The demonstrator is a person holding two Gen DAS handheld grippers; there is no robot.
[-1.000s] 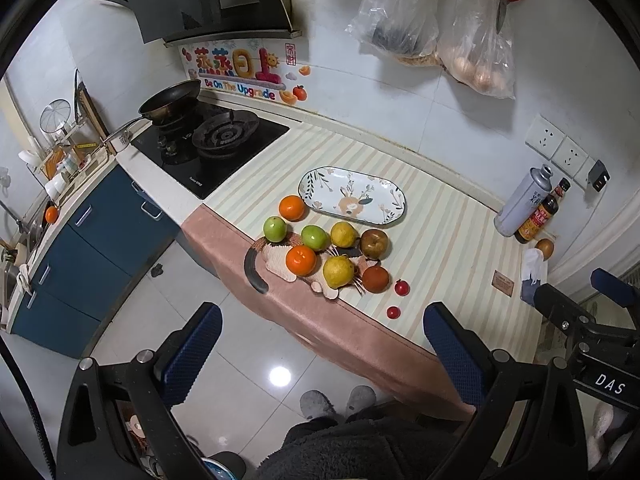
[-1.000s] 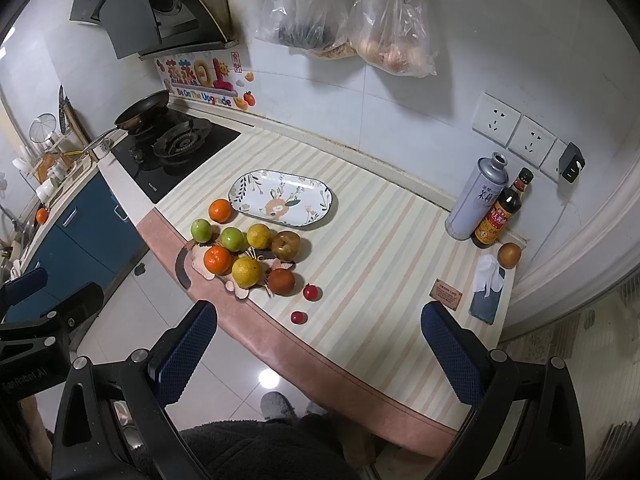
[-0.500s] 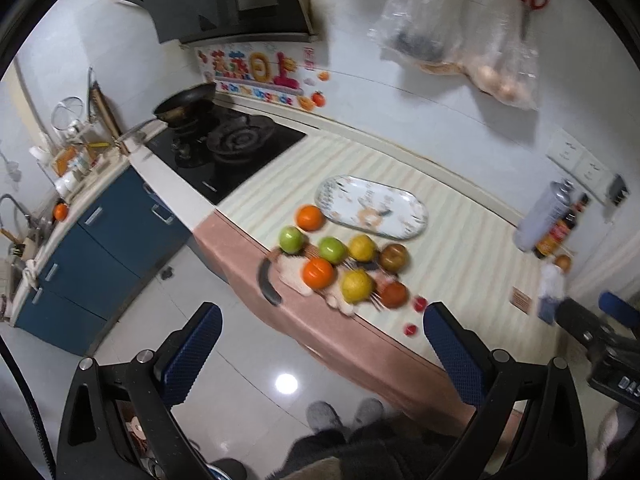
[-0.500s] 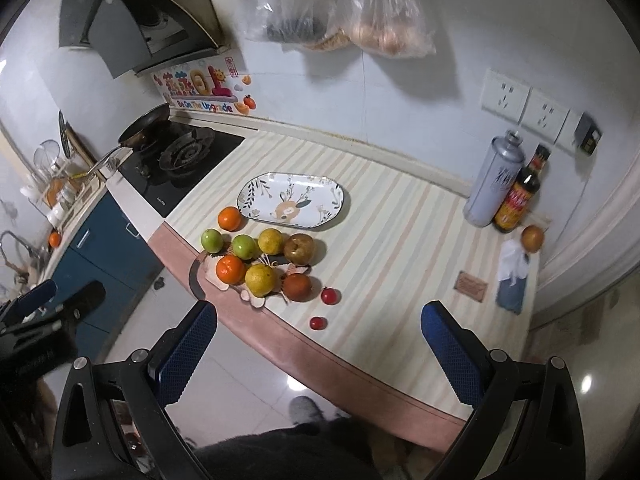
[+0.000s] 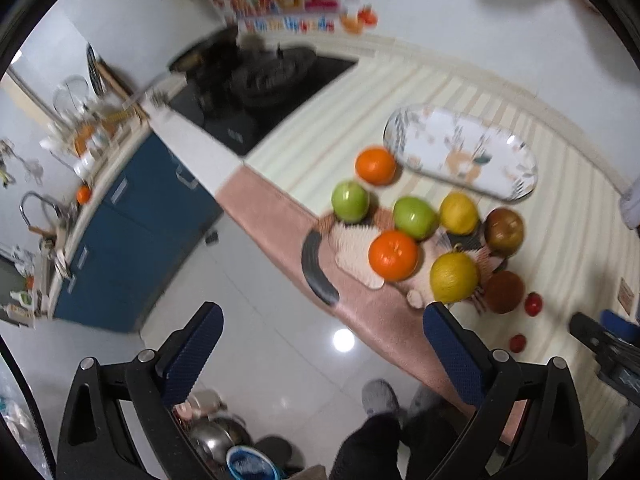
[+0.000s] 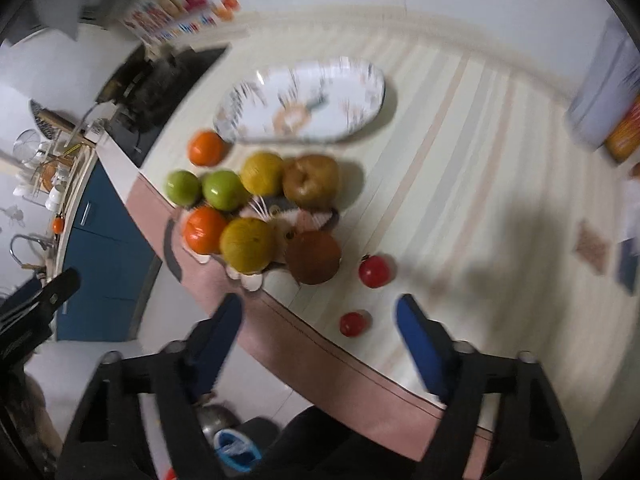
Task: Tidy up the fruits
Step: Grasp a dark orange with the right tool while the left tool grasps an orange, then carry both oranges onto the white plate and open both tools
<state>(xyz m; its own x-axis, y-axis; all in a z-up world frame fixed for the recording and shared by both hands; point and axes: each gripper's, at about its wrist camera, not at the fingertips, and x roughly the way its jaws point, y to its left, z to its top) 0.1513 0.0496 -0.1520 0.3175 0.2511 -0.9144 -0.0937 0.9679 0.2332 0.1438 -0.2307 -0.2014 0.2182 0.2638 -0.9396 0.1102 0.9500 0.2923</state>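
Right gripper, jaws closing with nothing between them, hangs over the counter edge near a small red fruit, the fruit pile just beyond, so picking looks imminent, needing a centred descent.

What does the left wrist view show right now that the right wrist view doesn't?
Only the left wrist view shows the right gripper at its edge. Only the right wrist view shows the grey spray can at far right. Both show the empty oval plate, the fruit pile beside it, two small red fruits and the hob.
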